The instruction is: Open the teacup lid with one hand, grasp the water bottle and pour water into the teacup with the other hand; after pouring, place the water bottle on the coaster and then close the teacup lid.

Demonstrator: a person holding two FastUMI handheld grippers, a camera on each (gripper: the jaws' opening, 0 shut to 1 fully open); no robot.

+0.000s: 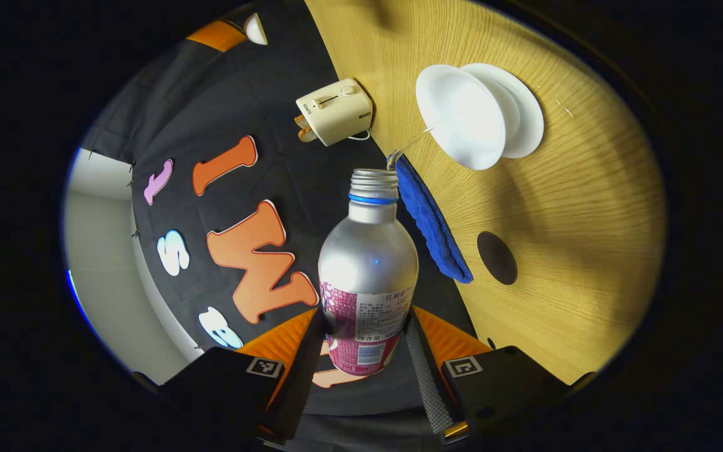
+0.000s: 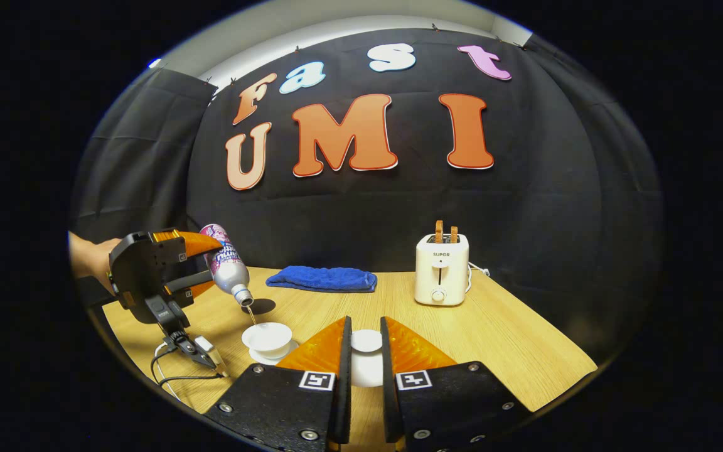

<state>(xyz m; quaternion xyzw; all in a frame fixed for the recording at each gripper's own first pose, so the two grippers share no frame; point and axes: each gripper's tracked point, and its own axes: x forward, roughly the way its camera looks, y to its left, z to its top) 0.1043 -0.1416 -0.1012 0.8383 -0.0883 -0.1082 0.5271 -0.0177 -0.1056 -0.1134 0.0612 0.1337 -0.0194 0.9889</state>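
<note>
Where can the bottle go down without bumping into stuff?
The dark coaster between the blue towel and the teacup lies bare. Bare table also spreads right of the toaster. It is crowded at the teacup, where the bottle pours.

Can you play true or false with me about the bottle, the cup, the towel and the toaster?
1. The left gripper holds the silver metal water bottle tipped over the white teacup. True.
2. The bottle still has its cap on. False: its neck is open and a thin stream of water runs out.
3. The right gripper holds the white teacup lid. True.
4. The blue folded towel covers the cup. False: it lies farther back on the wooden table.
5. The white toaster is empty. False: toast sticks out of it.
</note>
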